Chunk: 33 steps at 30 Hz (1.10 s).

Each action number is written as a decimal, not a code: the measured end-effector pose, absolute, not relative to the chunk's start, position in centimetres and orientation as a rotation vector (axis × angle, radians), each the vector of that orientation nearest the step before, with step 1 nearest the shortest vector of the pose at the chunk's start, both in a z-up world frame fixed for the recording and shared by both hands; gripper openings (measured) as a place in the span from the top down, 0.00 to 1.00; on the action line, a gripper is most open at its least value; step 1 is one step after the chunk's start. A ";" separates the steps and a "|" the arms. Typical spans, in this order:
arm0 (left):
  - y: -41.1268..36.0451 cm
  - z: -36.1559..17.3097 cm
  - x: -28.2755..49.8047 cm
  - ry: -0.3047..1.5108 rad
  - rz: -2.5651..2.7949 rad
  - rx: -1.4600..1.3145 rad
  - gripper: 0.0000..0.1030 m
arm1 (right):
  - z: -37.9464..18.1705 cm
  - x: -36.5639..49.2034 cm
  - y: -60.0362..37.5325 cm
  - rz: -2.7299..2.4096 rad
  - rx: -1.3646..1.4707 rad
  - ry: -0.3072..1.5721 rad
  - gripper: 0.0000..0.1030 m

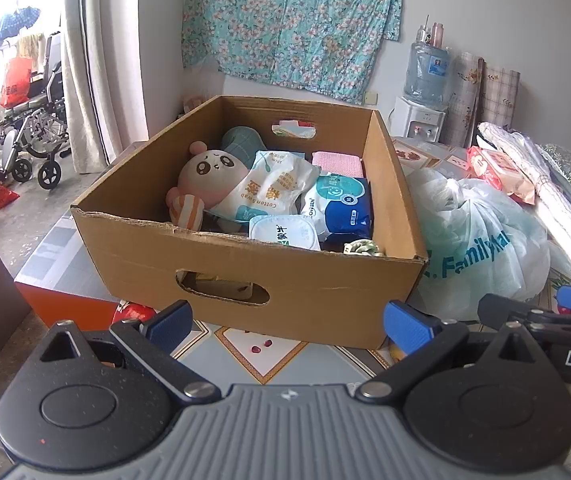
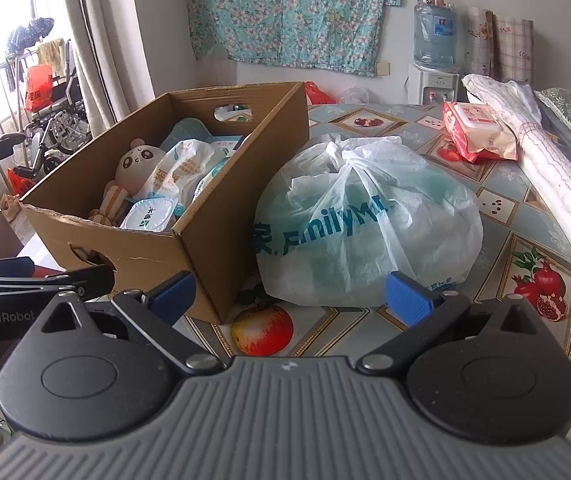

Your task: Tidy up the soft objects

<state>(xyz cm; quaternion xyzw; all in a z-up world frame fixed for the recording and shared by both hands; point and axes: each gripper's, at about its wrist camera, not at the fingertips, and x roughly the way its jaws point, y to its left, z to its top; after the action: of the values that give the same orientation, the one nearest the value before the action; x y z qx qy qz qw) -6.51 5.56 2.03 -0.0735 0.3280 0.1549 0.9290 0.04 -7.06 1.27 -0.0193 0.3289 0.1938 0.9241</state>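
Left gripper (image 1: 287, 326) black linkages, blue pads, ribbed grey body, silver screws, perhaps "DAS" lettering

box (image 1: 221, 272) top open | plastic bag (image 2: 369, 232) touching its right wall | table (image 2: 497, 208) beyond bare

wheelchair (image 1: 33, 136), water dispenser (image 2: 434, 46), floral cloth (image 1: 289, 24)
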 end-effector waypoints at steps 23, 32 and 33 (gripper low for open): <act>5.9 2.0 -6.1 0.683 0.342 -0.155 0.02 | 1.5 0.3 -6.3 0.383 -0.070 0.660 0.01; 6.2 1.9 -6.1 0.691 0.352 -0.163 0.02 | 1.4 0.5 -5.8 0.384 -0.079 0.664 0.01; 6.2 1.9 -6.1 0.691 0.353 -0.163 0.02 | 1.4 0.5 -5.8 0.384 -0.078 0.664 0.01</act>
<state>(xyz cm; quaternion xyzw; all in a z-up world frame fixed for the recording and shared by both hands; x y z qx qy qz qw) -6.11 6.20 1.86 -0.0796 0.3367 0.1719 0.9224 0.51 -5.84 1.37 -0.0378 0.3240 0.1875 0.9265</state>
